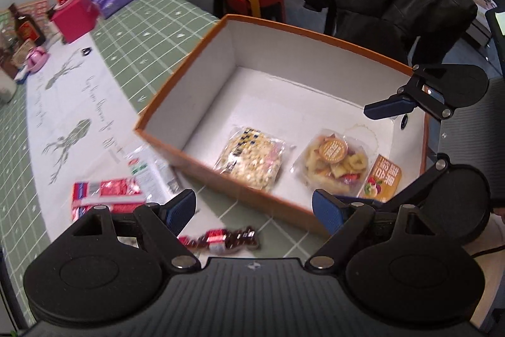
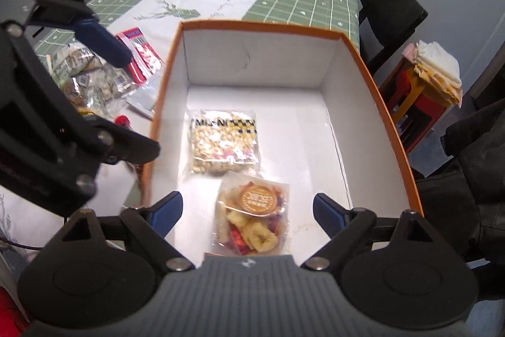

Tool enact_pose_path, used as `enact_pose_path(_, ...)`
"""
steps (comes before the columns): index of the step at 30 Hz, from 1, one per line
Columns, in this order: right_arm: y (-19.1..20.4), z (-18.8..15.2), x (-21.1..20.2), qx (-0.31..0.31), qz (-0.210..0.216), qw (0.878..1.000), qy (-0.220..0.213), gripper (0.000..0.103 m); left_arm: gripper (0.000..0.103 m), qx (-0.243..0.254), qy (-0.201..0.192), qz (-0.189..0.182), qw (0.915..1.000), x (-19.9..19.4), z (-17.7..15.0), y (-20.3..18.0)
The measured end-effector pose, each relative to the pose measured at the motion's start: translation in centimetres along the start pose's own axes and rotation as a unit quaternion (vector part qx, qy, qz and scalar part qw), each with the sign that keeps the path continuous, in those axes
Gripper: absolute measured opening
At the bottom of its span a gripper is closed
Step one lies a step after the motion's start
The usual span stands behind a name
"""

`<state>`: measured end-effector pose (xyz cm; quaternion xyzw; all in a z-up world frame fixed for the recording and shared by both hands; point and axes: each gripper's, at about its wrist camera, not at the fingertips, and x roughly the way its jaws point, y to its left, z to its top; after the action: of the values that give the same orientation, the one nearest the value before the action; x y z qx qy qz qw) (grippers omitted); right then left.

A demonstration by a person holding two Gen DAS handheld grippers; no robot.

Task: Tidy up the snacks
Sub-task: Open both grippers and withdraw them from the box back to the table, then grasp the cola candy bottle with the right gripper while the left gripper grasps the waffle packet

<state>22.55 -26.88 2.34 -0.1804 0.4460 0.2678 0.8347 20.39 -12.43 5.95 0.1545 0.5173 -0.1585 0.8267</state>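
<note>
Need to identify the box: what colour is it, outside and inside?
Box: orange outside and rim, white inside; clearest in the right wrist view.

Right gripper [image 2: 247,212] empty, spread above fruit pack [image 2: 252,218].

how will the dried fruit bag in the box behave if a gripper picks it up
The dried fruit bag looks like thin clear film, so it will probably flop and crinkle. Its loose, chunky pieces suggest it is light, and the contents may shift. The glossy film could slip between the fingers of the open right gripper.
</note>
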Motion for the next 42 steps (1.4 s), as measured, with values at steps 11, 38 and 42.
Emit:
enact_pose_path(11, 6.0, 1.1, -4.2, -0.034, -0.004, 0.997, -0.076, 0.087, 0.098, -0.033, 0.002, -0.005, 0.9994, -5.9, -7.6, 5.5)
enact_pose_path(38, 16.7, -2.8, 7.2, 0.000, -0.059, 0.991, -0.123, 0.028, 0.098, -0.315, -0.119, 0.001, 0.9417, 1.8, -21.9, 10.3)
enact_pose_path(42, 17.1, -2.4, 8.9, 0.005, -0.050, 0.992, -0.113, 0.023, 0.098, -0.347, -0.123, -0.013, 0.9295, 2.5, -22.6, 11.4)
